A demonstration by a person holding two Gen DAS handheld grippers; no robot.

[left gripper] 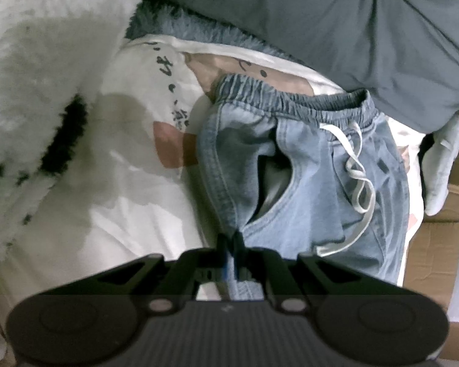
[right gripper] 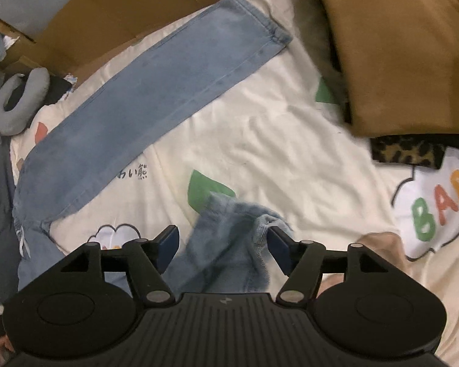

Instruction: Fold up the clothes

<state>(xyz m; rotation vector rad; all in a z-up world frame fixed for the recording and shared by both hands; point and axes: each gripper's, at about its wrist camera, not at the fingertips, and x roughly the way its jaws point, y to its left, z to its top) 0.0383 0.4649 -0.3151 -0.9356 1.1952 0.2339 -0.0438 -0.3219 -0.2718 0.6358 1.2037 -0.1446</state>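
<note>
Light blue jeans [left gripper: 306,168] lie on a cream printed sheet [left gripper: 122,208], with their elastic waistband [left gripper: 290,101] and white drawstring [left gripper: 361,180] facing the left wrist view. My left gripper [left gripper: 229,244] is shut on the jeans' side seam below the pocket. In the right wrist view one leg [right gripper: 156,98] lies flat, stretched diagonally toward the far edge. The other leg's end [right gripper: 229,235] sits crumpled between the fingers of my right gripper [right gripper: 223,244], which is open; its pads stand wide on either side of the cloth.
A brown garment [right gripper: 397,46] and a leopard-print piece [right gripper: 407,153] lie at the right. A white "BAD" print [right gripper: 437,208] lies near them. Cardboard [right gripper: 107,9] and a grey neck pillow [right gripper: 18,101] sit at the far left. A white fluffy blanket [left gripper: 30,91] and dark grey cloth [left gripper: 336,21] border the jeans.
</note>
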